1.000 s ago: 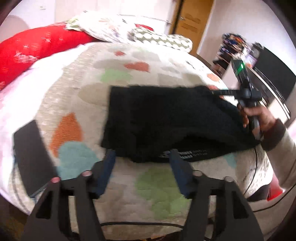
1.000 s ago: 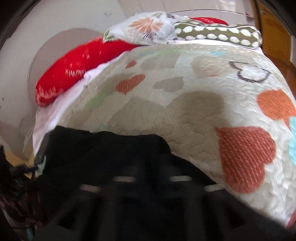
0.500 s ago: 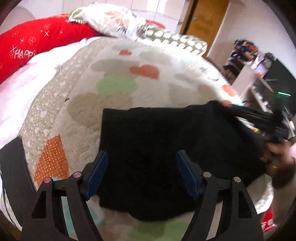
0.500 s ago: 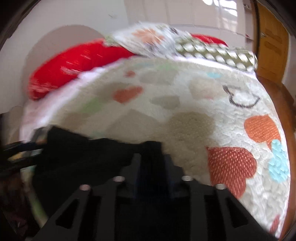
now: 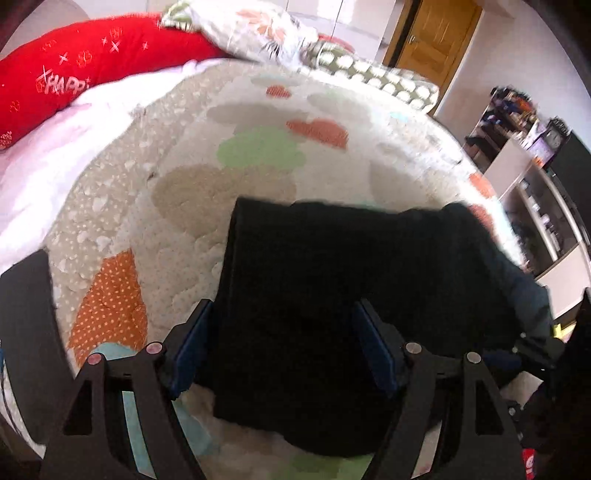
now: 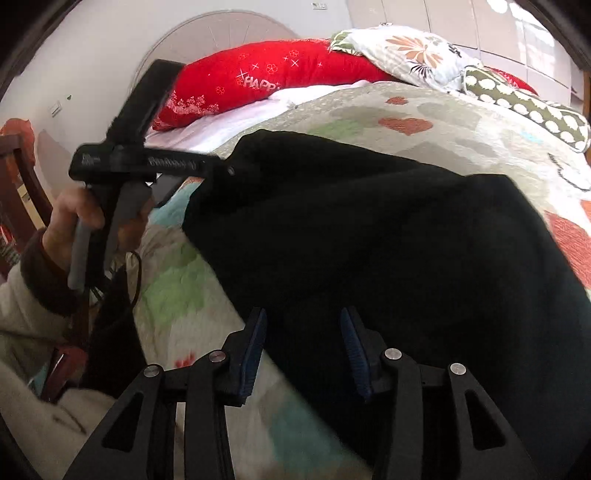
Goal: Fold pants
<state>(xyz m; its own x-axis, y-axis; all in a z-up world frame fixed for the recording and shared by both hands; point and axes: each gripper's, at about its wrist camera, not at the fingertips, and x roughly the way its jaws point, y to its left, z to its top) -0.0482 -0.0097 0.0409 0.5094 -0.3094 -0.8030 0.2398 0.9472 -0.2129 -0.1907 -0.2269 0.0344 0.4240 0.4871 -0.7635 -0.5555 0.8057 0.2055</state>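
The black pants [image 5: 332, 280] lie folded into a rough rectangle on the heart-patterned quilt [image 5: 229, 173]; they also fill the right wrist view [image 6: 388, 236]. My left gripper [image 5: 284, 339] is open, its blue pads [image 5: 192, 343] straddling the near-left part of the pants, holding nothing. From the right wrist view the left gripper [image 6: 221, 166] reaches the pants' far corner. My right gripper [image 6: 303, 350] is open over the near edge of the pants, empty.
A red pillow [image 6: 258, 81], a floral pillow [image 6: 406, 51] and a dotted pillow [image 6: 524, 107] lie at the head of the bed. A black flat object [image 5: 26, 332] lies at the bed's left edge. Shelves [image 5: 535, 177] and a wooden door [image 5: 432, 33] stand beyond.
My right gripper has let go of the pants and opened, pulling back to the near edge. My left gripper moved forward over the pants, staying open.
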